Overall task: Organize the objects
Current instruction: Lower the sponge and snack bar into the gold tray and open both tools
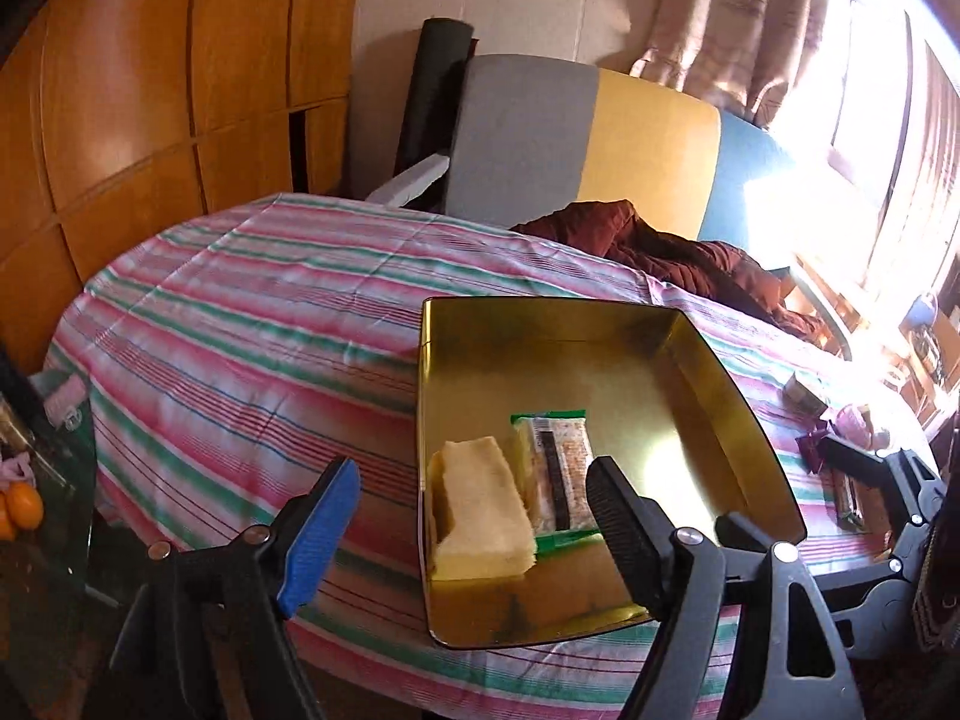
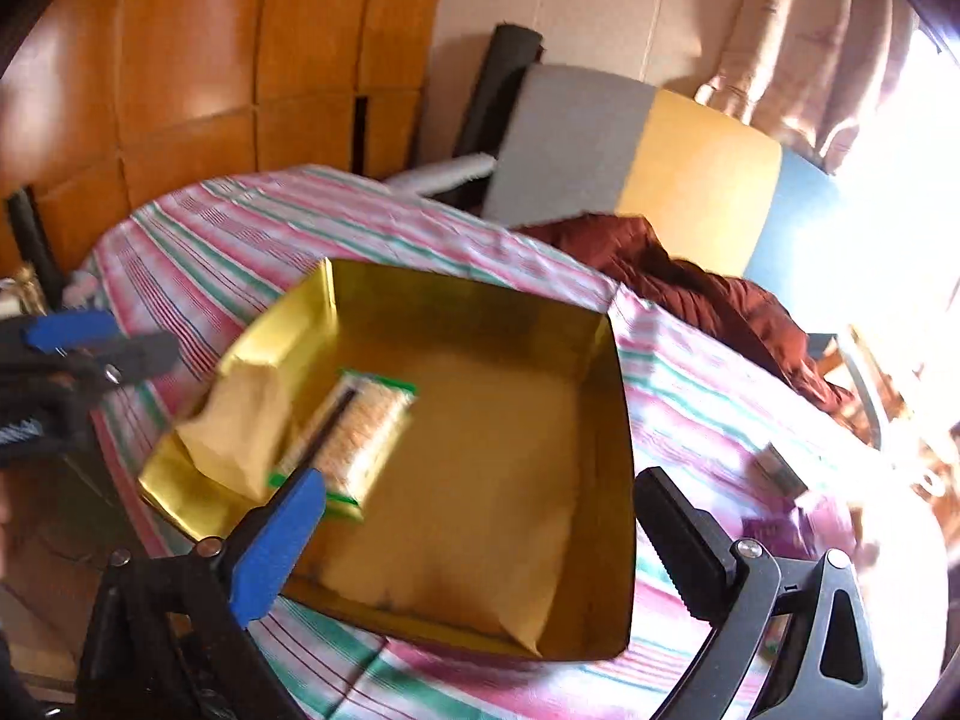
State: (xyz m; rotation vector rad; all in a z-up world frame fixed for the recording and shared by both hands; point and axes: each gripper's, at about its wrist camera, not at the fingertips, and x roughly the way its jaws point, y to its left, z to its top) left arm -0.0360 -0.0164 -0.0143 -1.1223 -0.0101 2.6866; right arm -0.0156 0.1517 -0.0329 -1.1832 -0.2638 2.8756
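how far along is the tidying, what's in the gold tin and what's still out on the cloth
Done: a pale yellow cake slice and a green-edged wrapped snack bar lie side by side in the gold tin. In hand: nothing; the left gripper and right gripper both have open, empty jaws. Left: a purple packet, another wrapped bar and a small box remain on the striped cloth.
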